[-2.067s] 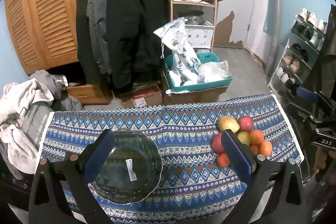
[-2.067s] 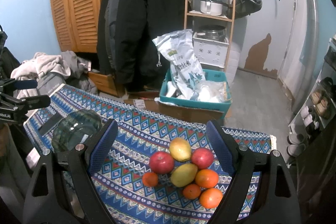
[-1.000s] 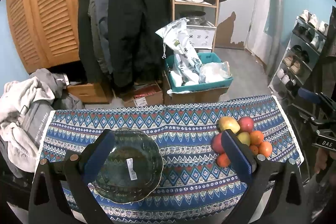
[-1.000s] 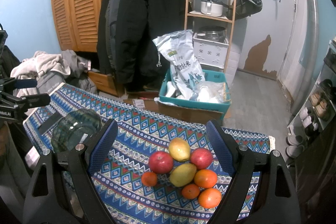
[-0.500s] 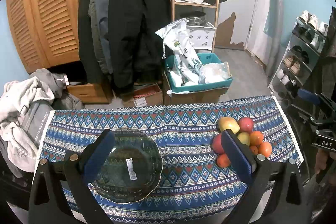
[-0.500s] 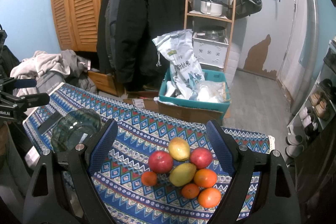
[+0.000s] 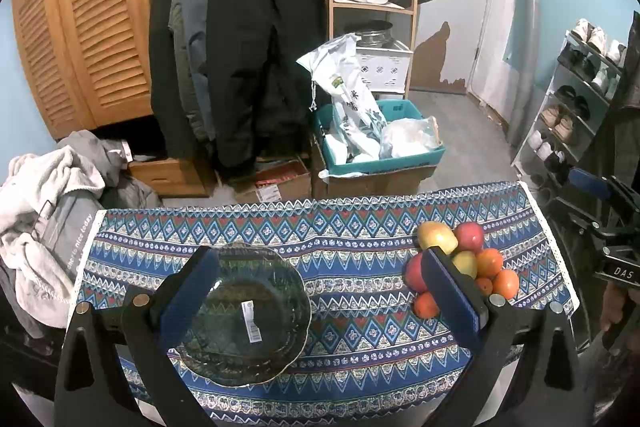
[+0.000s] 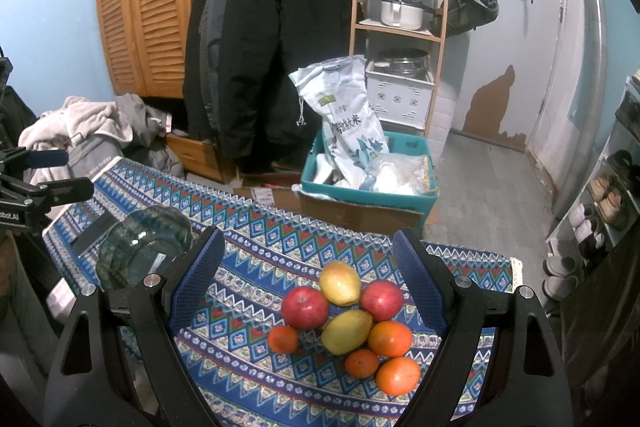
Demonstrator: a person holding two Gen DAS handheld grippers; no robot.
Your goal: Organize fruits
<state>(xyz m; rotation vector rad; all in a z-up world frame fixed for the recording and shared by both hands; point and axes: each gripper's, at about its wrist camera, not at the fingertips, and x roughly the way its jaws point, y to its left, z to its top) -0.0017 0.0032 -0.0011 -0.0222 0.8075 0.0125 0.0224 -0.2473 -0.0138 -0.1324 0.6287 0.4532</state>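
The bench, covered by a patterned cloth, is seen with nothing yet sorted: the task is judged to be at its very start, before any fruit is picked. A dark glass bowl is set on the left part of the bench and is empty apart from a small label. The pile of fruit is gathered well apart from it, on the right part, near the right edge and the near corner of the cloth.

The left gripper is held wide and empty above the bowl; the right gripper is likewise spread wide and empty, framing the pile. Two red apples, two yellow-green mangoes and several oranges are packed touching one another.

A descent of the right gripper onto one outer fruit is called for next, probably the loose small orange, so that neighbours are not rolled off the edge. Open cloth is left between pile and bowl for the carry.
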